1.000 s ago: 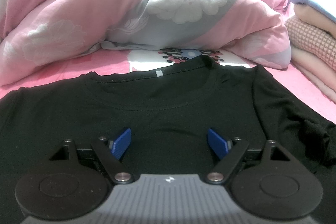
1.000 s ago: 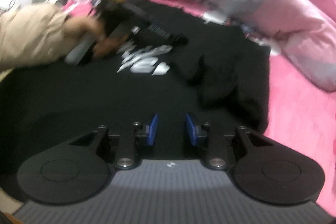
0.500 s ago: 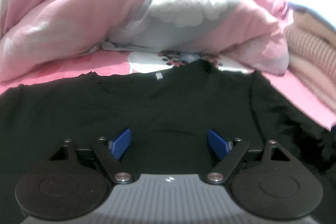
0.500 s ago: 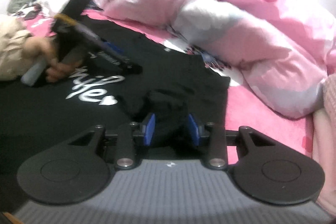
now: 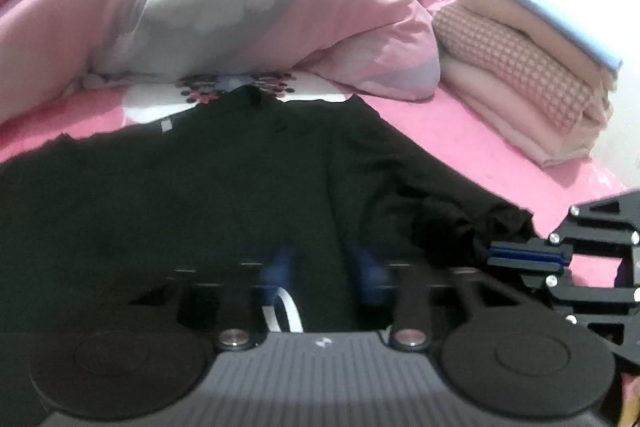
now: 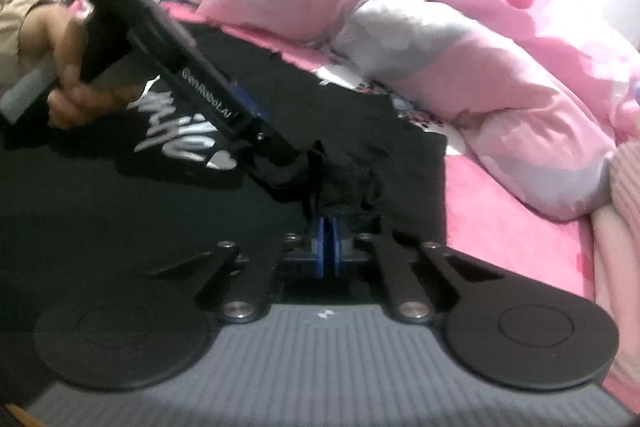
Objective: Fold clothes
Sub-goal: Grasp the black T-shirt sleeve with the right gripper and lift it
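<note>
Black cotton: the shirt (image 5: 200, 195) lies spread on the pink bed (image 5: 500, 163), collar toward the quilt (image 5: 240, 11), white lettering facing up. Its right sleeve (image 6: 352, 179) is bunched and raised off the body.

Right claw (image 6: 329, 247): pads pressed together on that sleeve's edge, apparently to carry it inward for a side fold. Left claw (image 5: 324, 267): pads blurred, a gap showing between them with black cloth in it; whether they grip I cannot tell. It points down at the shirt near the sleeve seam, likely to pin or pinch the fold line.

Views differ. The right wrist view shows the lettering (image 6: 176, 135), the hand (image 6: 72, 87) holding the left tool, and that tool's tip buried in the gathered cloth. The left wrist view alone shows the folded stack (image 5: 528, 75) beside the quilt, well apart from the shirt, and the right claw side-on at the sleeve.
</note>
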Demonstrator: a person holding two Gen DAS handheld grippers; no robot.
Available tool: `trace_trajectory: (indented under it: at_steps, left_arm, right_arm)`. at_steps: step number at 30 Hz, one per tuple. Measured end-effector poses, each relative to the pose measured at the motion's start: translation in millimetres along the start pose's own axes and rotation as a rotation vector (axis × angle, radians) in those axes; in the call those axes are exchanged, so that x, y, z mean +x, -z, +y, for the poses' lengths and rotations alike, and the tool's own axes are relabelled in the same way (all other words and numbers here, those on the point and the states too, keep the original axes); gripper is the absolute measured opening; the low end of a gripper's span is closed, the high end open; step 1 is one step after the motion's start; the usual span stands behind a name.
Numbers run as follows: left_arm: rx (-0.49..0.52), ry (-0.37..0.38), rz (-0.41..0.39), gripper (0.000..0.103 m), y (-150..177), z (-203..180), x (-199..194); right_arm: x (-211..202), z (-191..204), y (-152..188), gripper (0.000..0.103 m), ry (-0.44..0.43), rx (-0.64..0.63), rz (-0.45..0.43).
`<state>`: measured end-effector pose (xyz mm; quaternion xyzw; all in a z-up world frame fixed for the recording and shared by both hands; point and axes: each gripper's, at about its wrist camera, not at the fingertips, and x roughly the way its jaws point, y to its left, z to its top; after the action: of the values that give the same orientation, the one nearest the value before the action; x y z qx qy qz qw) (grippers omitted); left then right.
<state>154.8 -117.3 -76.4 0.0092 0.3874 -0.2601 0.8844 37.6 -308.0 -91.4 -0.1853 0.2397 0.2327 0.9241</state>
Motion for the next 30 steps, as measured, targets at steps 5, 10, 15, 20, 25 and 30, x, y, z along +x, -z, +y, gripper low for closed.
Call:
trace_trajectory:
  at_steps: [5, 10, 15, 20, 25, 30]
  left_arm:
    - [-0.08, 0.038, 0.047, 0.001, -21, 4, 7]
    - [-0.087, 0.09, 0.03, 0.0, -56, -7, 15]
    - [-0.057, 0.129, 0.008, 0.0, -88, -29, 22]
    - [-0.025, 0.138, 0.01, 0.0, -104, -52, 39]
    - [-0.017, 0.173, -0.027, 0.01, -99, -53, 35]
    - [0.315, 0.211, -0.055, 0.052, -58, -90, 7]
  right_arm:
    - [-12, -35, 6, 0.002, -0.003, 0.237, -0.102]
    - [-28, -77, 21, 0.001, 0.011, 0.52, -0.208]
    - [-41, -109, 43, 0.002, -0.006, 0.745, -0.315]
    - [-46, -127, 60, 0.001, -0.006, 0.869, -0.365]
    - [-43, -137, 73, 0.002, 0.019, 0.936, -0.362]
    - [-34, -144, 87, 0.002, 0.028, 0.997, -0.334]
